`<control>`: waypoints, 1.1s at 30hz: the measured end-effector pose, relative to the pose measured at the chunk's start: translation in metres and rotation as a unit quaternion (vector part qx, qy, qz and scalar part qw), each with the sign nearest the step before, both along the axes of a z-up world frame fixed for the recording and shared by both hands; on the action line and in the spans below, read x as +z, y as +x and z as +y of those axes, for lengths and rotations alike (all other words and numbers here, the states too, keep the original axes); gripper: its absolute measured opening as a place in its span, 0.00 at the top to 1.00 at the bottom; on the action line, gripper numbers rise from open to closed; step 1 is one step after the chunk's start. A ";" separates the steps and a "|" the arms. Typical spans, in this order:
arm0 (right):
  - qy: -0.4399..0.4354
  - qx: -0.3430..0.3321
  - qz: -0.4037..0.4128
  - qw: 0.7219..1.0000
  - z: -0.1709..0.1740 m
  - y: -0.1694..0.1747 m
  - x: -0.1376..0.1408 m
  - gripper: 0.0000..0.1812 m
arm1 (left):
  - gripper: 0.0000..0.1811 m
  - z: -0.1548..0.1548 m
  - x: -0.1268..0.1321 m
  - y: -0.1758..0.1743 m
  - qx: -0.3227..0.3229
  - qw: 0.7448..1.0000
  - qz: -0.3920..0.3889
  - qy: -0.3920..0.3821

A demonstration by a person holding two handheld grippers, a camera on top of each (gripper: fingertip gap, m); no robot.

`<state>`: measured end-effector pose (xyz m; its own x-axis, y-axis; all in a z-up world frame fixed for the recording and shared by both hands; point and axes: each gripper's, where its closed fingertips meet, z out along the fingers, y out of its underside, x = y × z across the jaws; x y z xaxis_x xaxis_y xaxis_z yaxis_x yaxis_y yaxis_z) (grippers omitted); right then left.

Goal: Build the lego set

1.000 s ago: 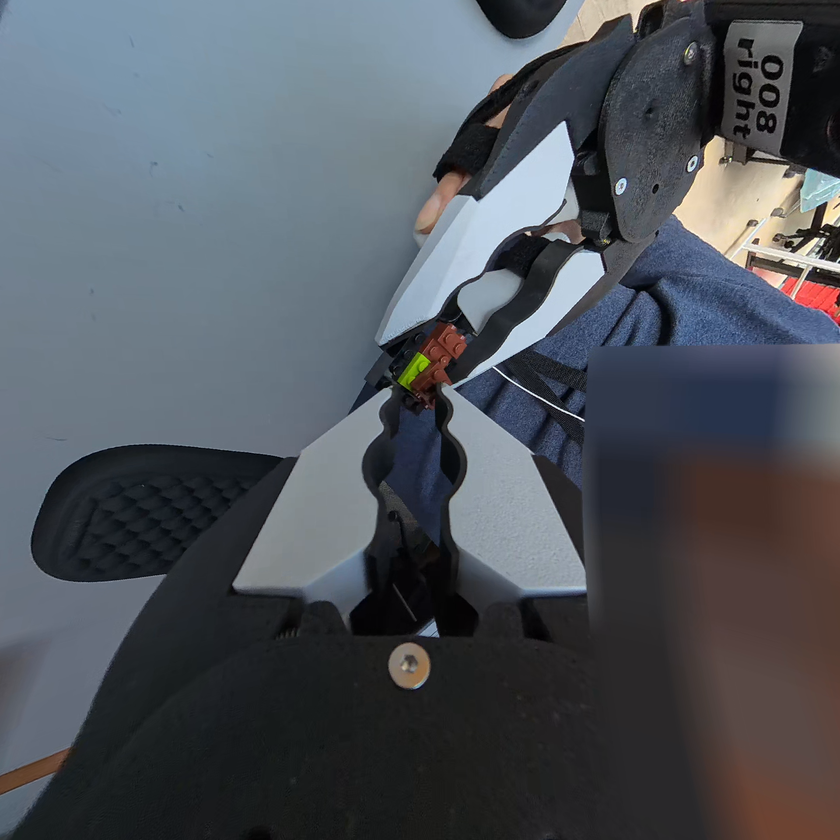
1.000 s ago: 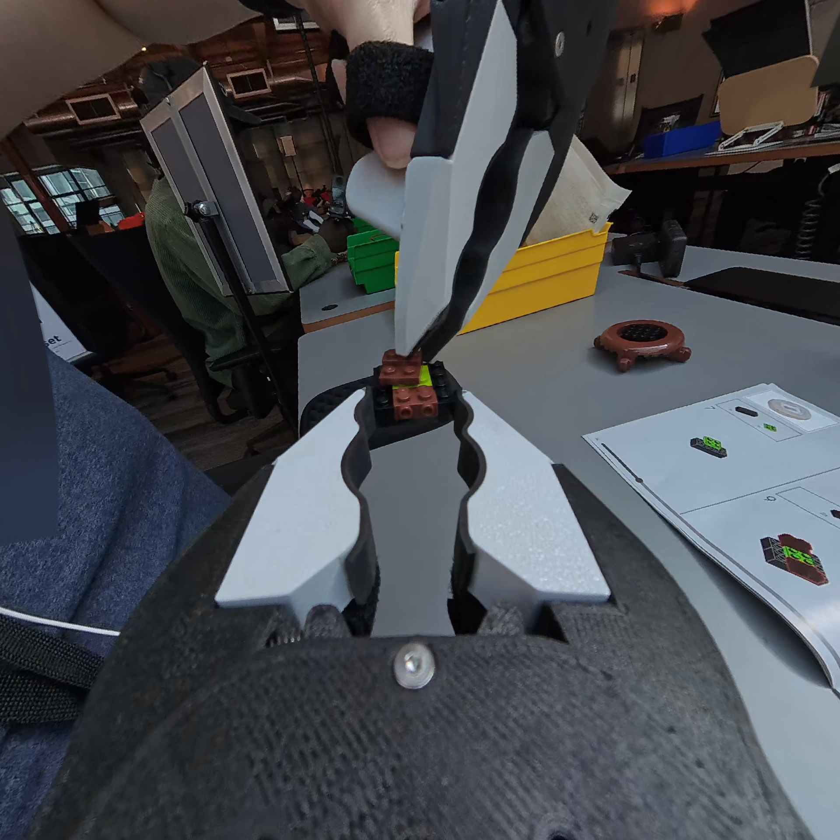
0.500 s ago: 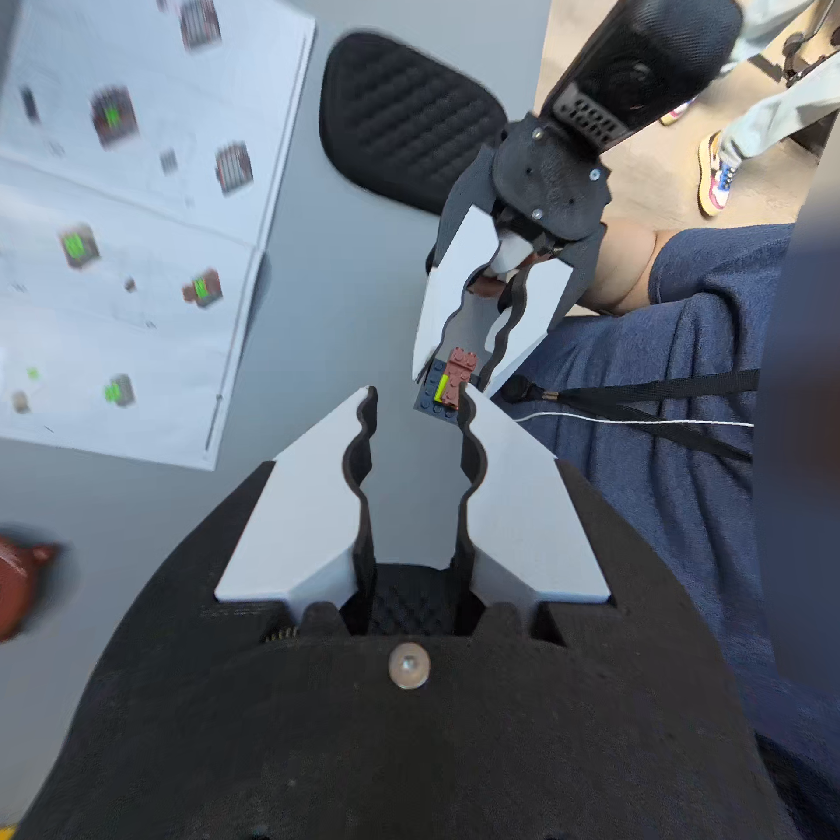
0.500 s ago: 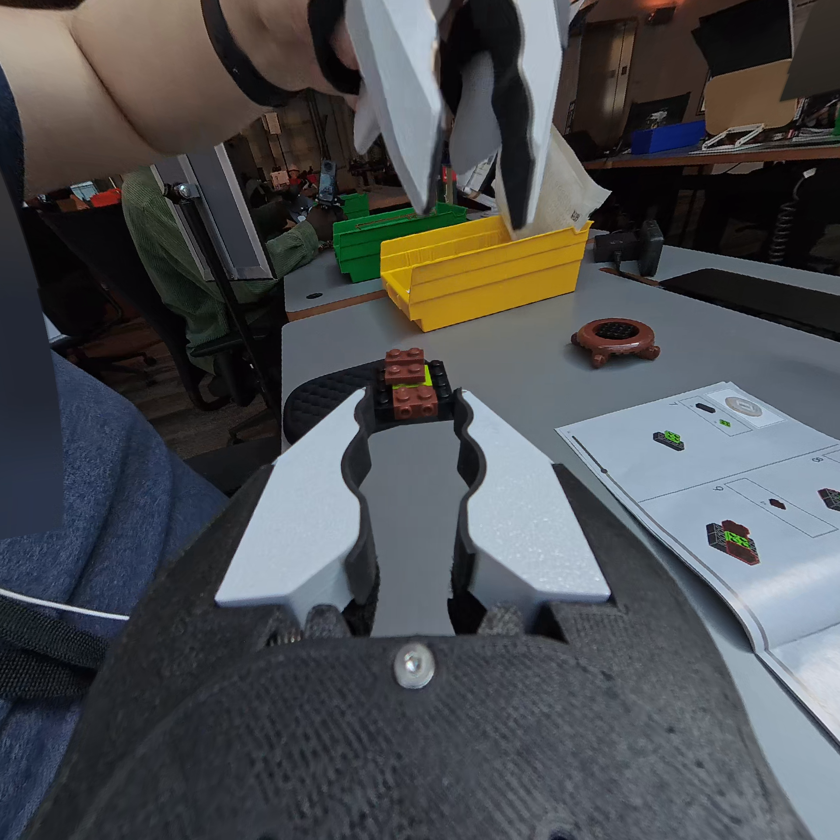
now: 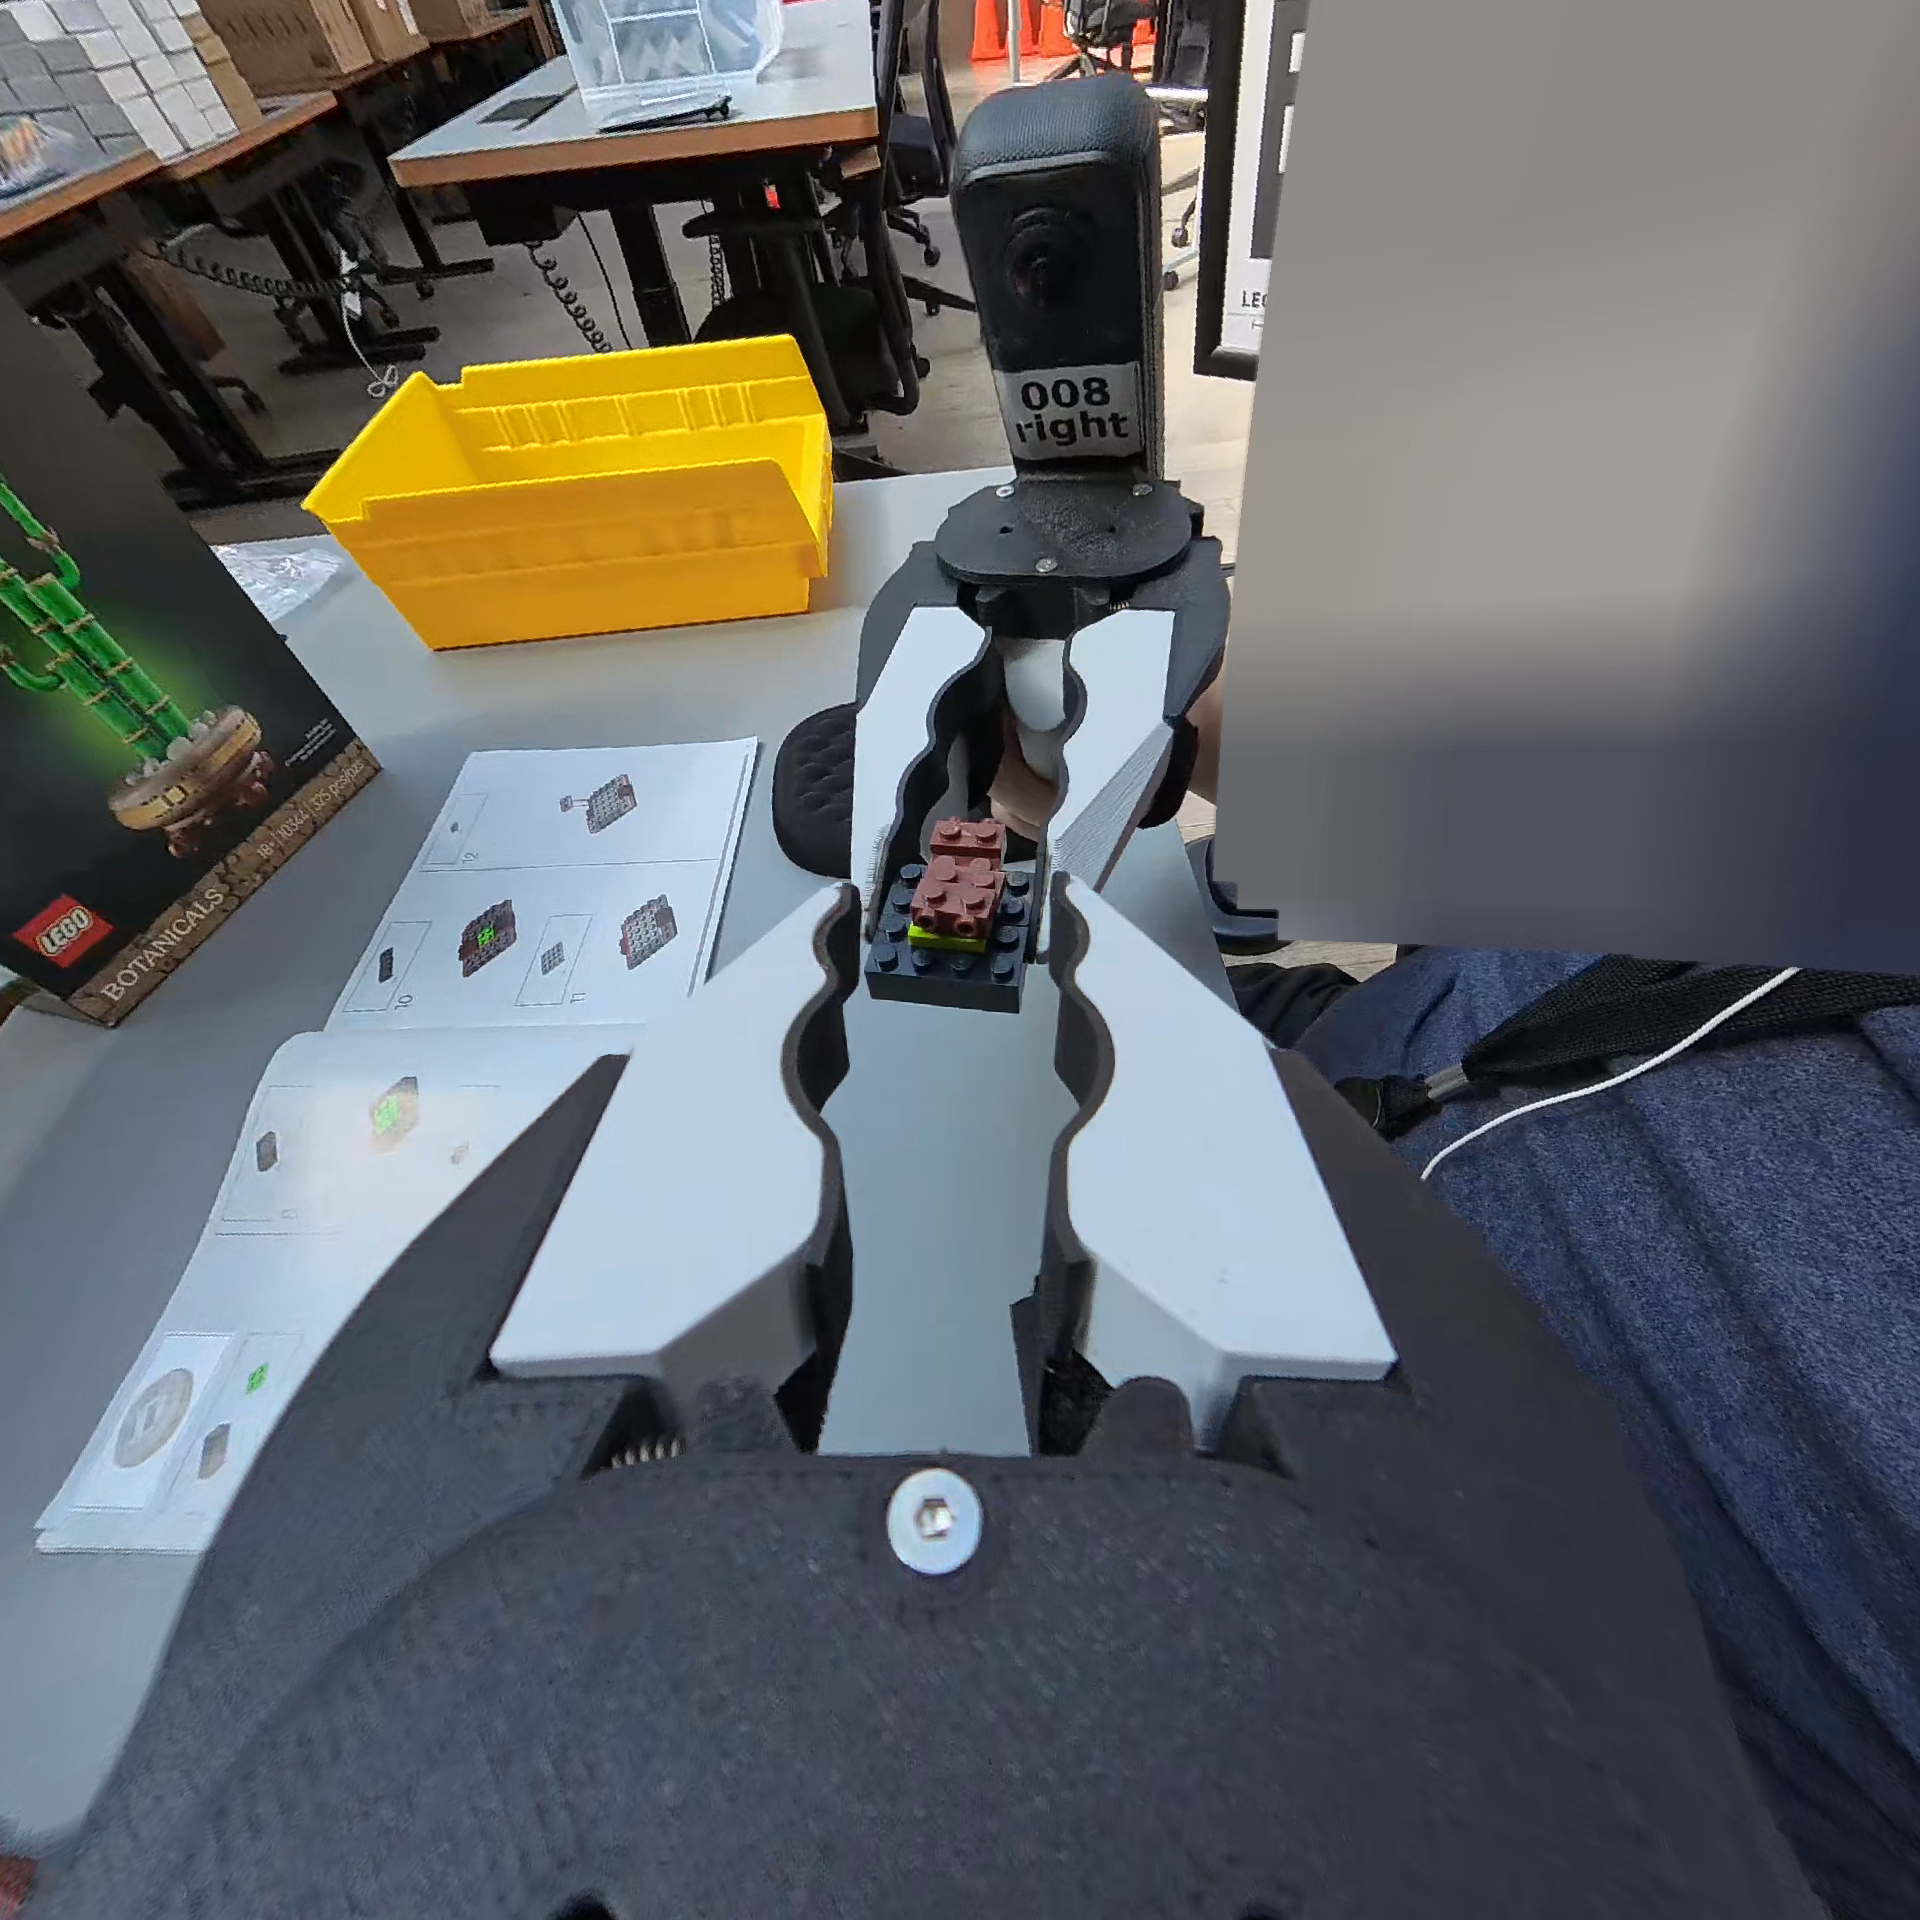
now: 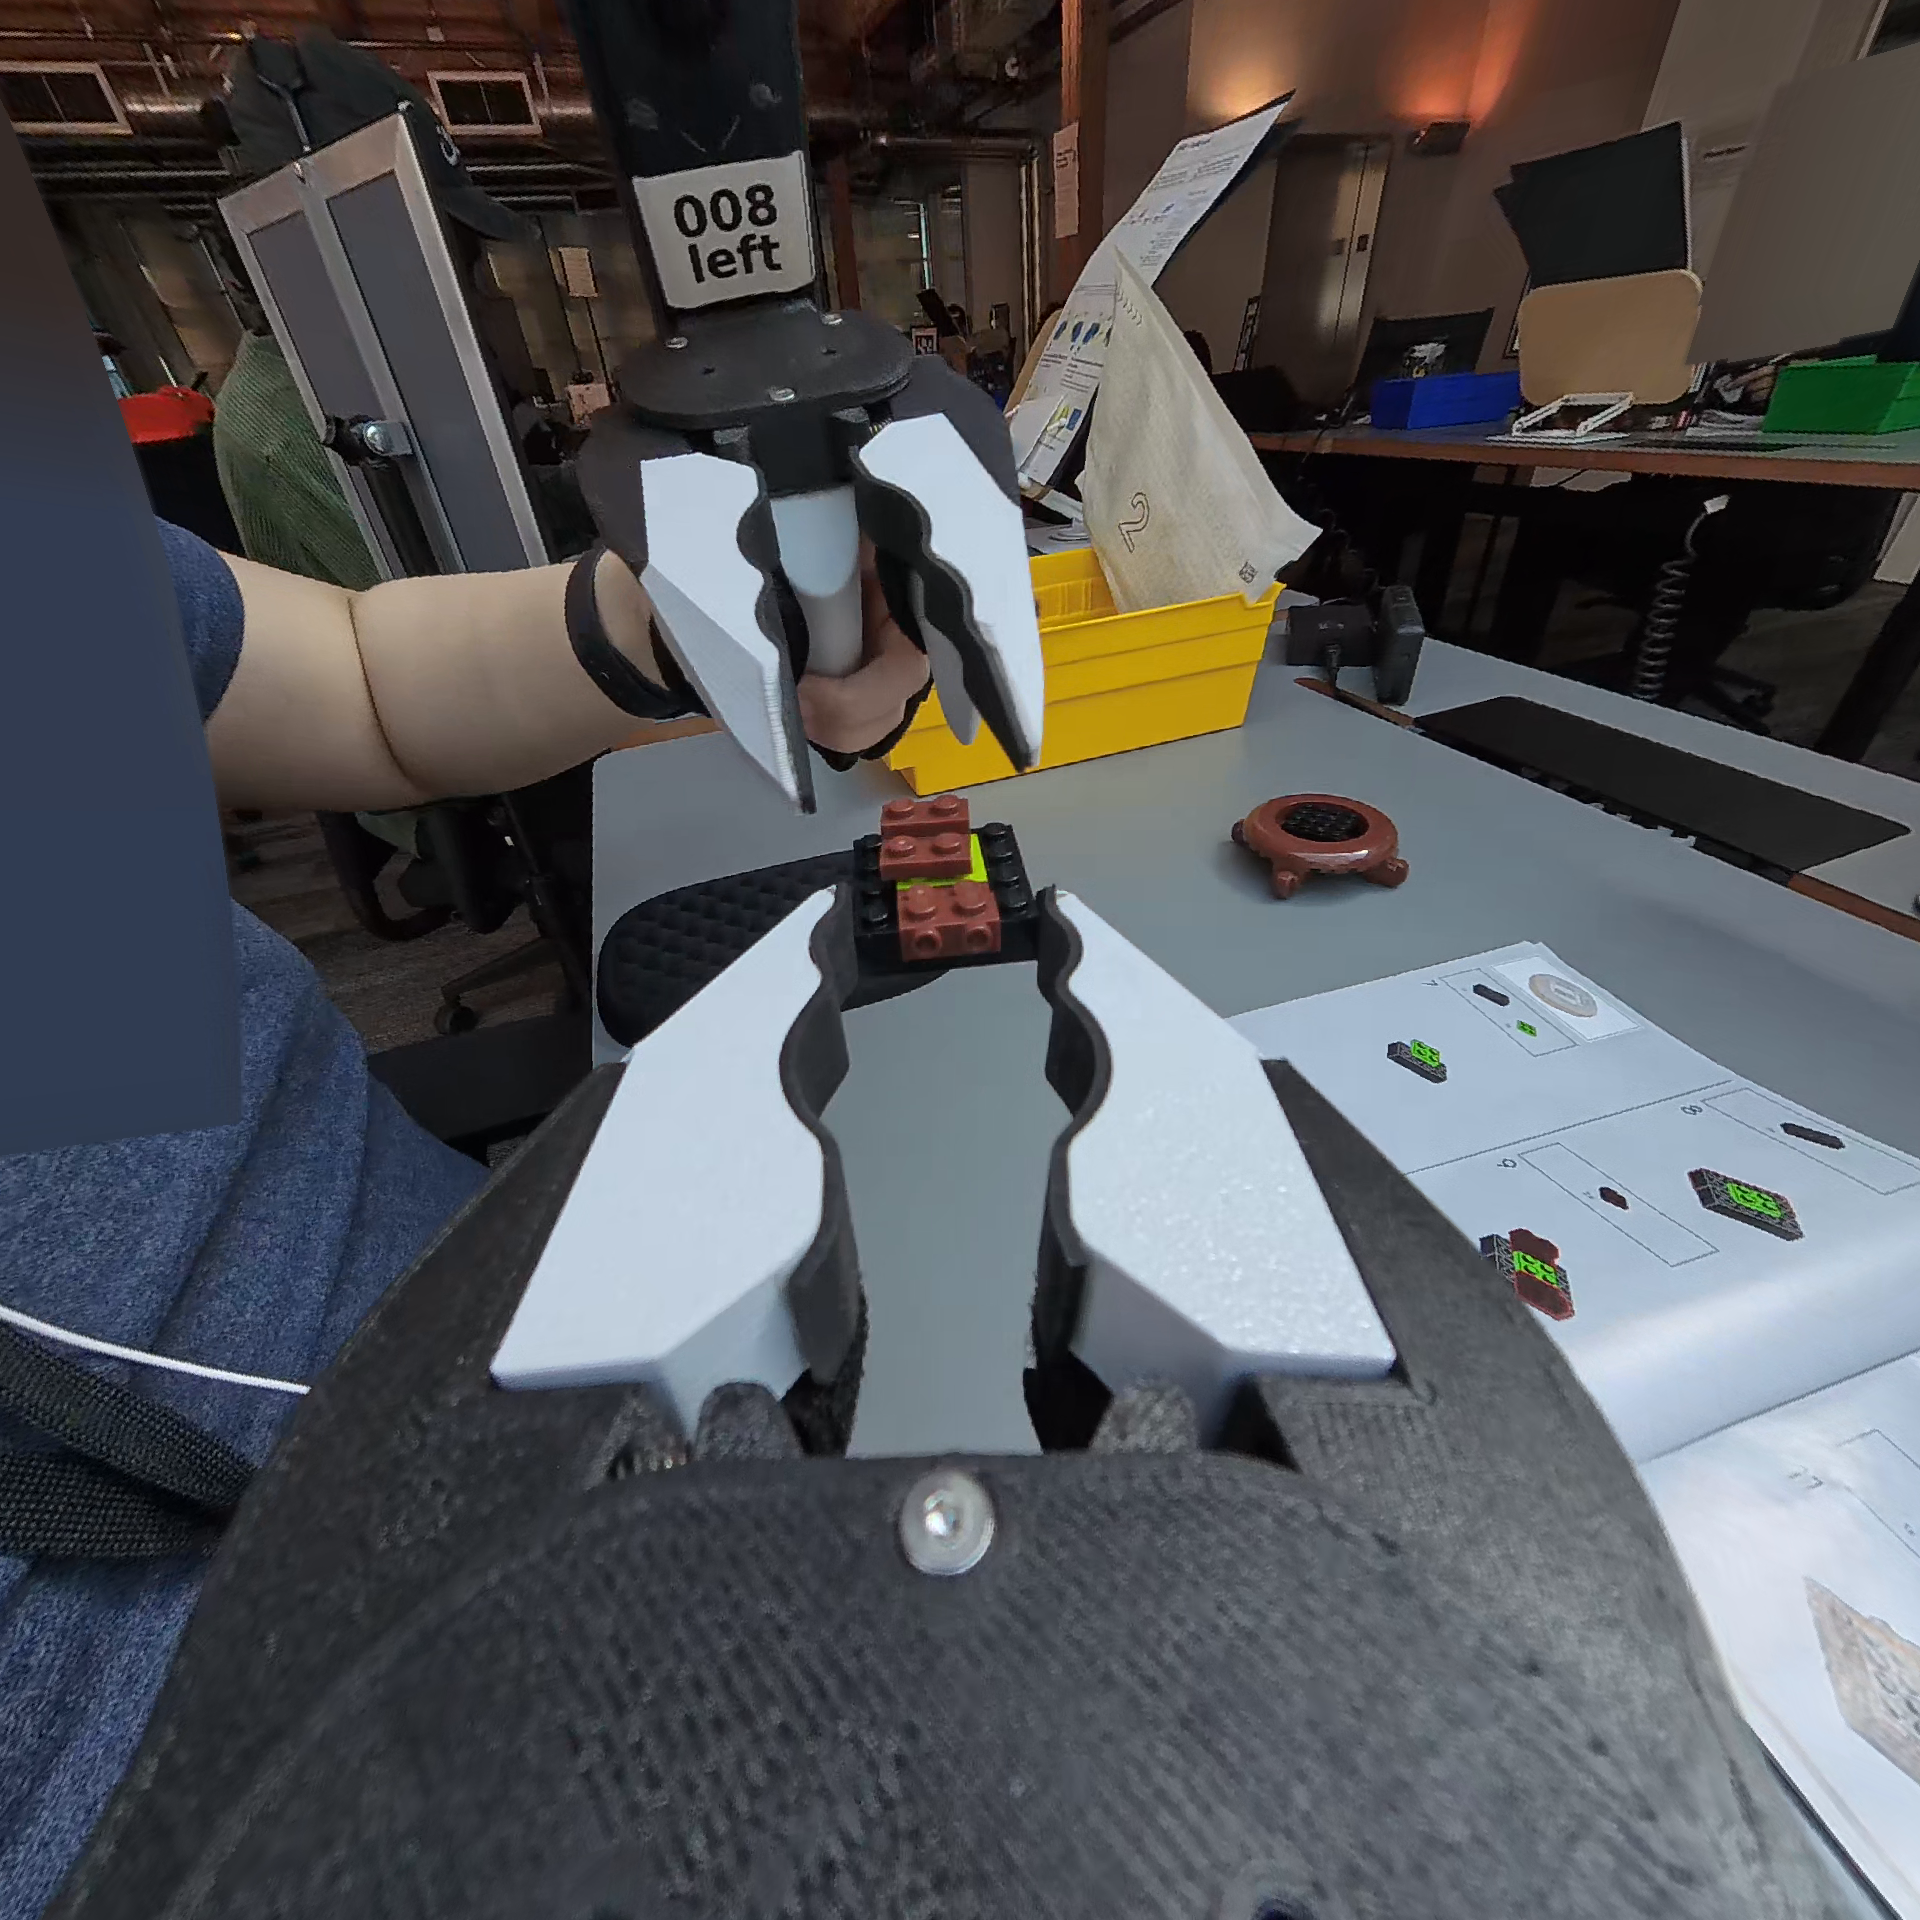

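The right claw [image 6: 940, 914] clamps a small black lego plate [image 6: 940, 894] topped with brown and lime bricks, while the left claw [image 6: 904, 769], spread apart, hovers just above it over the grey surface [image 6: 1507, 904], a yellow bin [image 6: 1132, 665] behind.

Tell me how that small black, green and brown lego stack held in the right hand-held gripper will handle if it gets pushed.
The lego stack is probably stiff and light: small plastic plates. Held only at its black base edges by the right hand-held gripper, it may pivot under a hard push. The upper brown brick overhangs one end, so pressing there could pop it loose.
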<state>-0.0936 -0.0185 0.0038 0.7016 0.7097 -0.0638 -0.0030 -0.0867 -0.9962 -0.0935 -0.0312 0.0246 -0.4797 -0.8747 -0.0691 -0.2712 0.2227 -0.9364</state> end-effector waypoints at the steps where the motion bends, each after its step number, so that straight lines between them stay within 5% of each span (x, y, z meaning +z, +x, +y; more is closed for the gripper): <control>1: 0.002 0.000 -0.001 1.000 0.000 -0.001 0.001 0.81 | 0.79 0.000 -0.002 0.000 0.001 1.000 0.010 -0.007; 18: 0.012 0.007 0.003 1.000 0.000 -0.001 0.001 0.81 | 0.92 -0.006 -0.010 0.005 -0.021 0.999 0.028 -0.004; 23: 0.013 0.009 0.015 1.000 0.000 0.000 0.001 0.82 | 0.89 -0.008 -0.010 0.003 -0.024 0.999 0.036 -0.008; 27: 0.007 0.013 0.023 1.000 -0.001 0.002 0.001 0.82 | 0.75 -0.010 -0.009 0.002 -0.029 0.999 0.039 0.003; 33: -0.039 0.095 0.077 0.992 -0.017 0.001 0.021 0.82 | 0.65 -0.017 0.009 -0.015 -0.093 0.972 -0.036 0.212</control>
<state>-0.0926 -0.0360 0.0246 0.5328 0.8172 -0.2199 -0.1318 -0.1765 -0.9754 -0.1082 -0.0486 0.0334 -0.6070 -0.6594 -0.4434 -0.1264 0.6311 -0.7654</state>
